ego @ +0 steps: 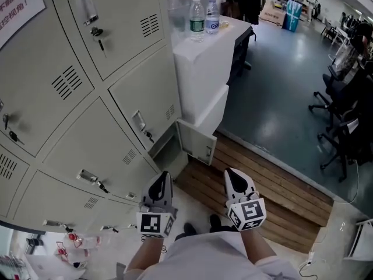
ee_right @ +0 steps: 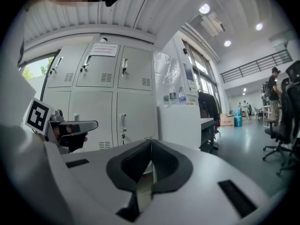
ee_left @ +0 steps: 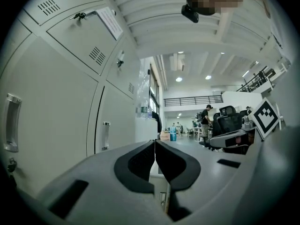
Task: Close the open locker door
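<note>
Left gripper [ego: 164,178] and right gripper [ego: 232,175] are both closed and empty. The door [ego: 198,144] stands open on a bottom-row locker just ahead. Set one closed tip against its outer face, near the latch edge, and push steadily until flush.

The locker door [ego: 197,140] is seen swung wide open, standing out from the face of the grey locker bank [ego: 116,104]. It is a small, light grey metal panel, kept upright, low by the wooden floor [ego: 262,185] and just beside the white cabinet [ego: 201,69]. Its dark compartment [ego: 168,151] is left exposed.
</note>
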Demonstrator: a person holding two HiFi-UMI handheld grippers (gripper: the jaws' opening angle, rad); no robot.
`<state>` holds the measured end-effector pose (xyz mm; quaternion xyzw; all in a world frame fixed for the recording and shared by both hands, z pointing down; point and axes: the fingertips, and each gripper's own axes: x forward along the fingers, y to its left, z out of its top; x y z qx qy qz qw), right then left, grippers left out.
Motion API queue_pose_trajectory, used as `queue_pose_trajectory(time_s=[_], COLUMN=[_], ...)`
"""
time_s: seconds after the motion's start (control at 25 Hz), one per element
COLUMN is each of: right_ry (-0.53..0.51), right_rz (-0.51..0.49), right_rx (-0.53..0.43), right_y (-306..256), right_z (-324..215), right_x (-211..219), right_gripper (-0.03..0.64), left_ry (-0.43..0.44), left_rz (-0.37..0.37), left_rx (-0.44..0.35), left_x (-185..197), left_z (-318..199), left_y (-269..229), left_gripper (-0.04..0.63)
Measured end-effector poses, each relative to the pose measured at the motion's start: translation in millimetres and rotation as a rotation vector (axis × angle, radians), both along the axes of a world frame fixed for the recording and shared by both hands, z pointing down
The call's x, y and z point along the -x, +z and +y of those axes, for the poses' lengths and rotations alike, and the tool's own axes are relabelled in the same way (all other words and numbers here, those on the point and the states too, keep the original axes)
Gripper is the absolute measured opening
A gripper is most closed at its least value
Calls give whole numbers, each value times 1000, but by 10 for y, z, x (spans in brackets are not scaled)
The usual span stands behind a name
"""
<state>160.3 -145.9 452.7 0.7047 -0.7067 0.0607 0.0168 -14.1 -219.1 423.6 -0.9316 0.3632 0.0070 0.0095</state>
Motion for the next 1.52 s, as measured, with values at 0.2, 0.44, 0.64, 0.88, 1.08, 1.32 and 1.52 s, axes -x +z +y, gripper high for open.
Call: queue_pose_trajectory(time_s=[0.2,0.44,0.64,0.88,1.08,1.32,1.52], right_ry=[-57,-75,-86,-114,-151,-219,-206], right_rz=[22,20,5,-11,14,117,140], right_rx=[14,27,49,116,188,243,321], right_y=[7,112,272,581,967,1418,1834], right_z=[-241,-438,-547,-760,-993,-1355,-1643], right_x=[-192,-425,-584,-701,-775,-823,-991], right_gripper=[12,14,15,204,221,221,221], left_ry=[-66,-94,-114,-158,-204,-258,-300], left_rz=[12,9,3,-8,-24,-47,-61], left_rx=[8,13,10,13,20,34,30], left_x=[-107,-281,-363,-364,-283,-194,-138], left_z=[-102,-172,-133,-116,-106,-96,-108], left_y=[-18,20,35,40,75,129,119], left_gripper=[11,11,11,11,11,11,11])
